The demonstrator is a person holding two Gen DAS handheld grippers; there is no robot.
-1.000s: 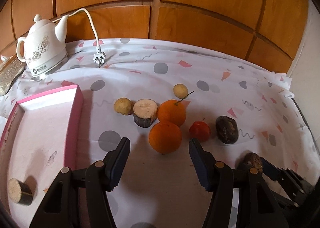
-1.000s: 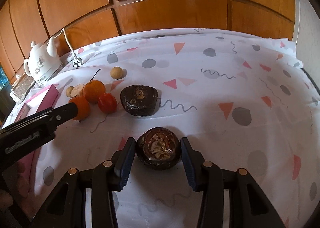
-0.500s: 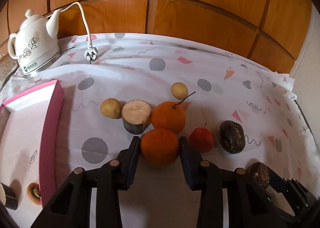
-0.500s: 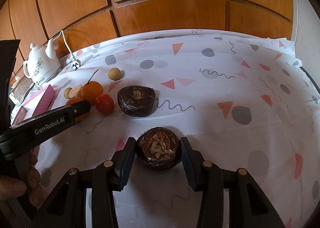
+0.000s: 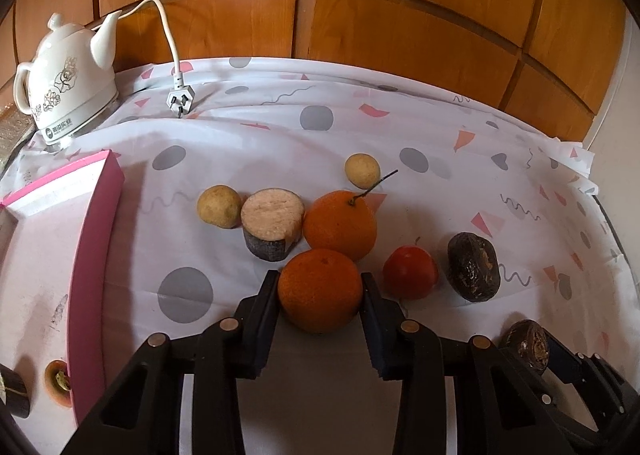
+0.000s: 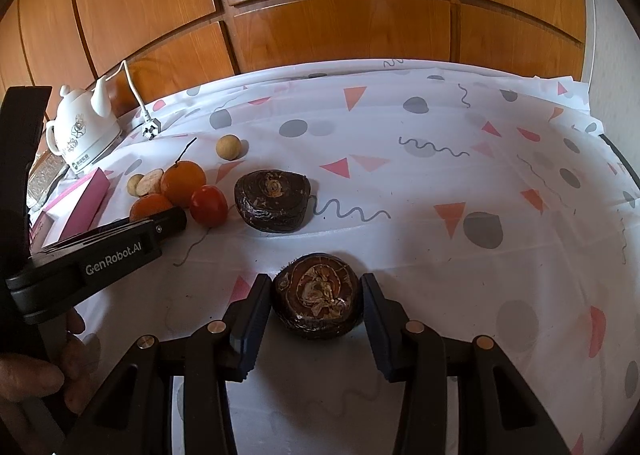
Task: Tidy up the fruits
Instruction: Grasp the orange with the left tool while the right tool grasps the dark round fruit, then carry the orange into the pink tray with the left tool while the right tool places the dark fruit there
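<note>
My left gripper (image 5: 320, 291) is shut on the near orange (image 5: 320, 289), which rests on the patterned cloth. Behind it lie a stemmed orange (image 5: 340, 224), a cut brown root piece (image 5: 272, 224), two small yellowish fruits (image 5: 219, 206) (image 5: 362, 170), a red tomato (image 5: 410, 272) and a dark wrinkled fruit (image 5: 473, 266). My right gripper (image 6: 316, 299) is shut on another dark wrinkled fruit (image 6: 318, 300), resting on the cloth. The left gripper also shows in the right wrist view (image 6: 160, 221).
A pink tray (image 5: 94, 255) at the left holds a few fruit pieces. A white kettle (image 5: 64, 85) and its plug (image 5: 180, 99) stand at the back left. Wooden panels (image 5: 360, 15) rise behind the table. A second dark fruit (image 6: 274, 200) lies mid-table.
My left gripper moved forward around the near orange and closed on it. The right gripper stayed closed on its dark fruit without moving.
</note>
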